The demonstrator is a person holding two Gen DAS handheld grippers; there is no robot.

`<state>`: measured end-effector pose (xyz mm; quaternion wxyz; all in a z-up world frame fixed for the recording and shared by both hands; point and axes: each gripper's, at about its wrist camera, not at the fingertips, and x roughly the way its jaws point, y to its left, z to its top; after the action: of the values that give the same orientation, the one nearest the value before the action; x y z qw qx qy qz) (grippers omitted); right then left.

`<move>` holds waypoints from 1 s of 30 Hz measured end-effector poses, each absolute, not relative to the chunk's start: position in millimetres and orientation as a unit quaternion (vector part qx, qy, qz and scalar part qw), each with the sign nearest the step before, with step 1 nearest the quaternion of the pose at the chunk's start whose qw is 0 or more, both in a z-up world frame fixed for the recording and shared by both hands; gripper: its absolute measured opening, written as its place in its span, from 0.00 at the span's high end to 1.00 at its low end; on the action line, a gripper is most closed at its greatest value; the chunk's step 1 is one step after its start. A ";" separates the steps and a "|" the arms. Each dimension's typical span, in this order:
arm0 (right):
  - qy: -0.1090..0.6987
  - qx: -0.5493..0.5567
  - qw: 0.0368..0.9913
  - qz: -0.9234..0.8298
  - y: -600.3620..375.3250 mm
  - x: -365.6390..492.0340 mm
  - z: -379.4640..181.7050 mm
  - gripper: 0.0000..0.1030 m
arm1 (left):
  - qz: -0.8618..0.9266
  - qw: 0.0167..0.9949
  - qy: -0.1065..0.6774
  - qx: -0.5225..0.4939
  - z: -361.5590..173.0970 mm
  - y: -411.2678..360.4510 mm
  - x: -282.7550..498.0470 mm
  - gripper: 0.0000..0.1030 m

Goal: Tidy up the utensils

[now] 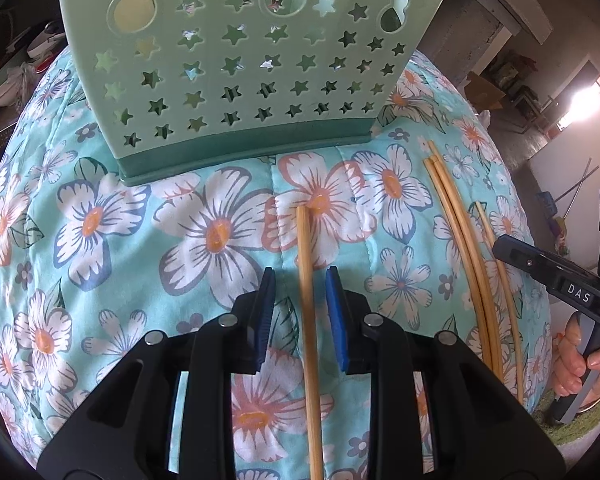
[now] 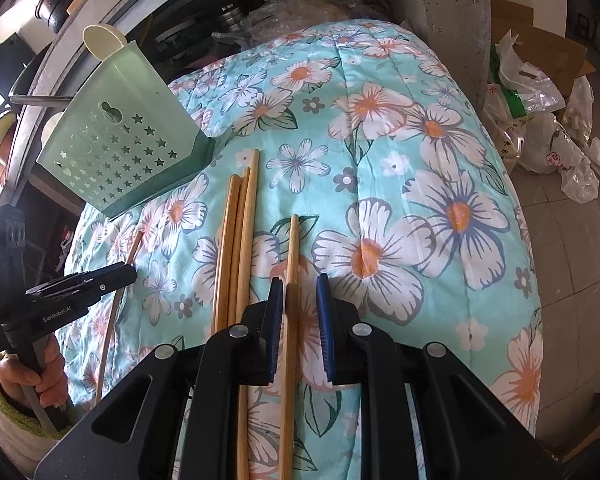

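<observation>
Your left hand-held gripper straddles one bamboo chopstick without pinching; your right hand-held gripper likewise straddles another bamboo chopstick. Open floral quilt lies rightward. The pale green star-perforated plastic holder stands ahead; its contents are hidden.

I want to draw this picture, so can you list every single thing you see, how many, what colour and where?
holder: one, green with star holes, standing on the quilt behind the chopsticks.
chopsticks: five, tan wood; three bundled, one between each gripper's open jaws, lying on the quilt.
quilt: one, turquoise with white flowers, under everything.
bags: several, clear plastic, on the floor at right.
left hand-held gripper: black, blue pads, over the single chopstick.
right hand-held gripper: black, blue pads, over another.
hands: two, gripping the handles.
</observation>
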<state>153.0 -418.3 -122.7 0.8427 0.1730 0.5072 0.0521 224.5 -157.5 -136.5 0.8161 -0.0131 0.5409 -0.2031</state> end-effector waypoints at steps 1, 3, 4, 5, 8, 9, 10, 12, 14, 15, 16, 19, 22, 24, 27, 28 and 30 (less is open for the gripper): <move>0.508 0.171 0.843 0.053 -417.2 154.5 -122.6 0.83 | -0.202 0.816 0.541 -0.012 -136.7 -157.7 224.8 0.77; 0.509 0.168 0.842 0.053 -414.7 157.9 -123.0 0.83 | -0.199 0.816 0.542 -0.013 -137.8 -158.7 226.5 0.77; 0.509 0.167 0.843 0.053 -413.8 159.4 -123.2 0.83 | -0.198 0.816 0.542 -0.013 -138.1 -160.1 227.4 0.77; 0.510 0.164 0.843 0.054 -412.4 161.3 -123.5 0.83 | -0.198 0.816 0.542 -0.013 -138.4 -160.8 228.9 0.77; 0.511 0.162 0.843 0.050 -410.9 166.5 -126.7 0.84 | -0.194 0.817 0.543 -0.018 -139.1 -161.0 233.7 0.77; 0.511 0.164 0.843 0.048 -411.3 167.8 -127.8 0.85 | -0.192 0.817 0.543 -0.019 -139.3 -160.8 234.8 0.77; 0.510 0.166 0.842 0.047 -411.8 168.3 -128.4 0.87 | -0.190 0.818 0.543 -0.020 -139.4 -160.4 235.8 0.78; 0.509 0.170 0.843 0.044 -413.3 167.5 -129.0 0.92 | -0.186 0.820 0.540 -0.017 -140.3 -163.6 238.0 0.82; 0.508 0.176 0.842 0.044 -414.9 166.7 -129.0 0.93 | -0.182 0.823 0.537 -0.012 -140.9 -164.9 238.9 0.85; 0.506 0.180 0.842 0.044 -415.9 166.0 -128.7 0.93 | -0.180 0.825 0.536 -0.009 -141.1 -165.6 239.4 0.87; 0.505 0.182 0.842 0.044 -416.3 165.5 -128.3 0.93 | -0.179 0.826 0.534 -0.007 -141.1 -166.0 239.4 0.89; 0.500 0.191 0.843 0.043 -418.8 163.1 -125.3 0.94 | -0.175 0.829 0.531 -0.003 -140.0 -167.6 240.0 0.94; 0.495 0.197 0.845 0.043 -421.2 160.8 -121.0 0.94 | -0.173 0.831 0.528 -0.004 -136.9 -167.8 240.0 0.95; 0.490 0.200 0.847 0.043 -422.6 158.7 -116.6 0.94 | -0.172 0.834 0.523 -0.003 -133.1 -166.0 237.7 0.95; 0.481 0.199 0.853 0.043 -423.9 154.3 -106.5 0.94 | -0.173 0.840 0.514 -0.002 -124.2 -163.2 232.1 0.95; 0.477 0.199 0.855 0.044 -424.4 152.6 -103.0 0.94 | -0.172 0.843 0.509 0.000 -120.3 -163.0 229.7 0.95; 0.469 0.197 0.860 0.044 -424.7 149.3 -94.9 0.94 | -0.173 0.849 0.499 0.005 -112.0 -163.1 224.2 0.95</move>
<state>149.3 -424.7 -94.9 0.8595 0.1975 0.4693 0.0437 224.2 -163.1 -112.0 0.8491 0.0052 0.4992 -0.1726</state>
